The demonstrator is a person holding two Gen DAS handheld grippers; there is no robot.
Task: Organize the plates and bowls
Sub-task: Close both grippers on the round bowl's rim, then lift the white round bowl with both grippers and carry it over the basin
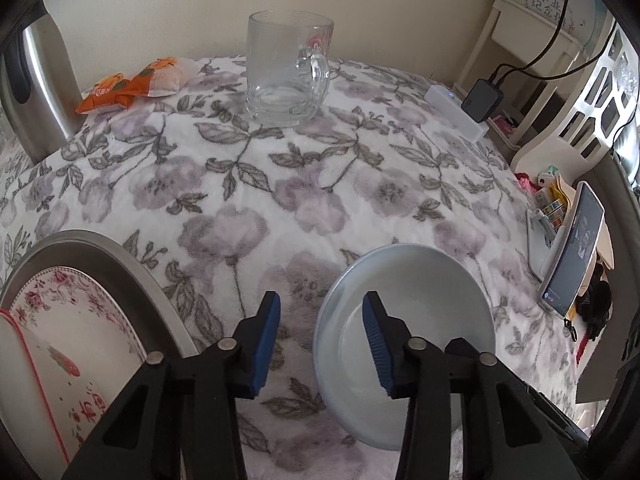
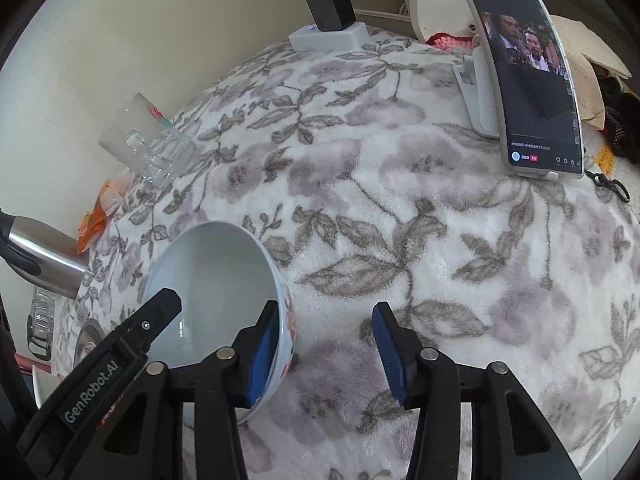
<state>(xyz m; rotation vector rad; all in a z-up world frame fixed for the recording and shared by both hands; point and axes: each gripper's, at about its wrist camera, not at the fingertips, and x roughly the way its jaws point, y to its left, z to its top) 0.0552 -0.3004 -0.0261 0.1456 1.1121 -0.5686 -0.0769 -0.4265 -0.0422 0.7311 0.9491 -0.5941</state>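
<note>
Bowl (image 1: 404, 320) as landmark: a pale, empty vessel standing on the floral-patterned cloth (image 1: 280, 184). Left of the bowl, stacked plates: a flower-rimmed plate (image 1: 80, 312) lying in a metal dish (image 1: 132, 256), with a red-edged plate (image 1: 24, 360) overlapping it. Beyond the bowl, a glass mug (image 1: 286, 72); to the far left of it, an orange snack packet (image 1: 128, 84) and a steel kettle (image 1: 44, 84). Left gripper (image 1: 322, 344): jaws apart, straddling the bowl's left rim, one blue pad inside and one outside, neither pressing on it. Right gripper (image 2: 326, 354): jaws likewise apart, astride the bowl's right rim (image 2: 280, 280), not clamped. Right of the bowl, a phone (image 2: 528, 80) propped on a stand, screen lit; behind it, a white power strip (image 2: 332, 38).
</note>
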